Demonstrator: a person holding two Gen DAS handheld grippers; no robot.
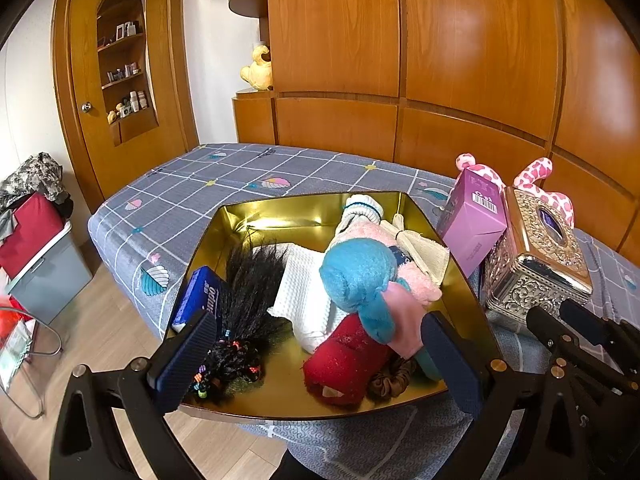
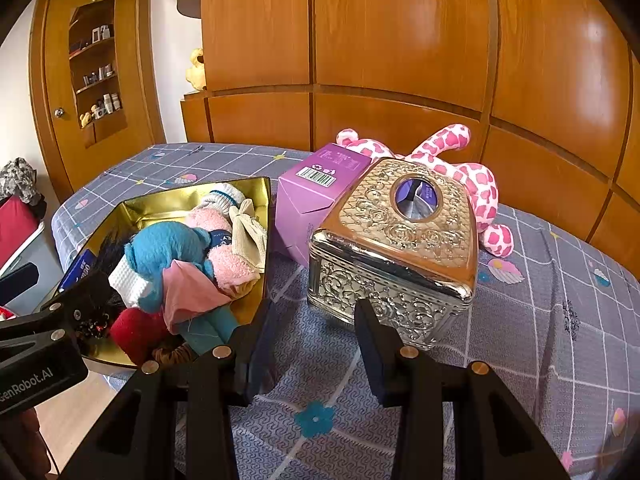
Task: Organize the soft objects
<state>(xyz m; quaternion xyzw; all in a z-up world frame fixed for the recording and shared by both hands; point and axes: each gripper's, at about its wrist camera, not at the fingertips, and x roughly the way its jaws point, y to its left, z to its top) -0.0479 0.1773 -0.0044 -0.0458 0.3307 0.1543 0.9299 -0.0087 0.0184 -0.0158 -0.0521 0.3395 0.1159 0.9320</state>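
Note:
A gold tin tray (image 1: 256,216) (image 2: 160,200) on the bed holds a blue plush toy (image 1: 360,276) (image 2: 164,248), a pink cloth (image 1: 408,316), a red roll (image 1: 344,360), a white towel (image 1: 300,292), a black wig (image 1: 248,276) and pink and cream socks (image 2: 228,232). My left gripper (image 1: 320,348) is open just above the tray's near end, with nothing between its fingers. My right gripper (image 2: 316,344) is open and empty over the bedsheet, in front of an ornate silver tissue box (image 2: 400,240). A pink spotted plush giraffe (image 2: 472,176) lies behind that box.
A purple carton (image 2: 312,200) leans between tray and tissue box. A blue packet (image 1: 200,292) stands at the tray's left. Wooden wardrobe panels (image 1: 440,60) back the bed. A grey bin with red cloth (image 1: 44,256) stands on the floor at left.

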